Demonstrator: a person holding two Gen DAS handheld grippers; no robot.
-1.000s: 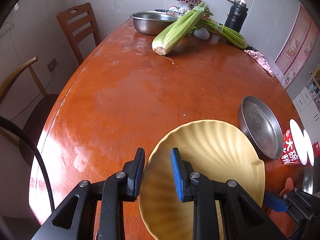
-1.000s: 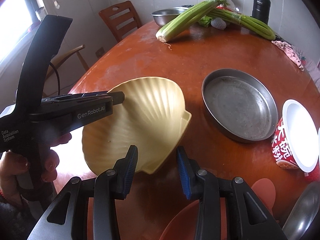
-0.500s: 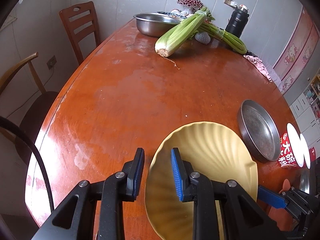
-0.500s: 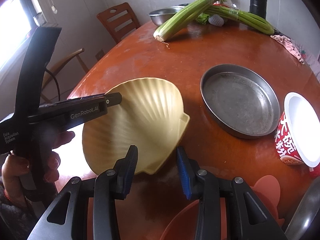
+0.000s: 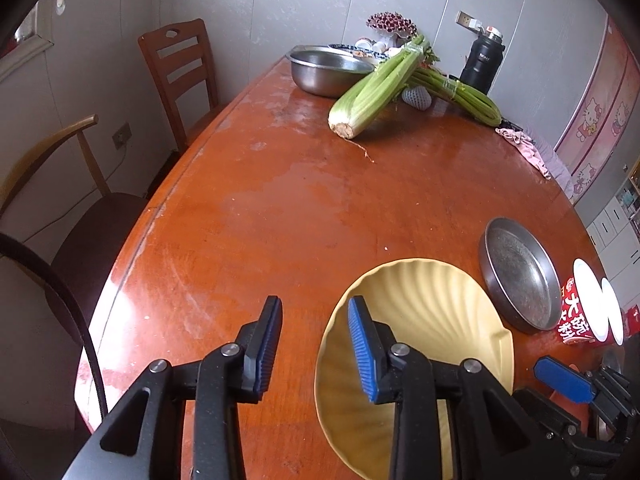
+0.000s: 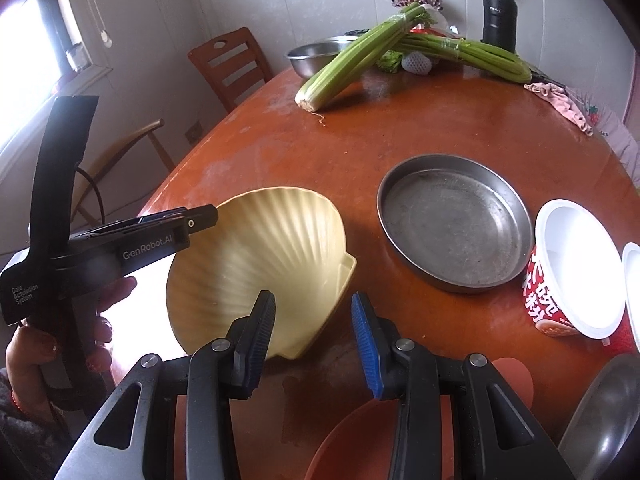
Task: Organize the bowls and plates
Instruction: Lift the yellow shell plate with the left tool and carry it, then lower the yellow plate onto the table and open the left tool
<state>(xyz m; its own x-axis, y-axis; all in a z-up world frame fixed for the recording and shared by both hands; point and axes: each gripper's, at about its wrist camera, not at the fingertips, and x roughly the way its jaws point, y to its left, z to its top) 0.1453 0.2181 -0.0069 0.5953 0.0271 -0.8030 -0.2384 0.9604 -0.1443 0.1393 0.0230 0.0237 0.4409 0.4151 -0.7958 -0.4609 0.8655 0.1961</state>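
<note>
The left gripper (image 5: 314,344) has its jaws opening; the rim of the pale yellow shell-shaped plate (image 5: 420,320) is no more between them, it lies just to the right of the blue right pad. In the right wrist view this gripper (image 6: 200,220) reaches to the left rim of the plate (image 6: 260,256), and a hand (image 6: 60,340) holds its black handle.

The right gripper (image 6: 314,340) has its jaws at their narrowest, with a gap between the pads and nothing in it. The yellow plate rests on the reddish-brown wooden surface (image 5: 280,208), just ahead of these jaws and to their left.

Ahead and right of the right jaws lies a round shallow metal pan (image 6: 452,220), near the plate but apart from it. Further right stands a red and white paper noodle bowl (image 6: 576,276). Below the right jaws an orange bowl (image 6: 360,440) shows partly. Far ahead lie green celery bunches (image 5: 380,84) beside a steel mixing bowl (image 5: 328,70) and a black thermos (image 5: 480,64).
</note>
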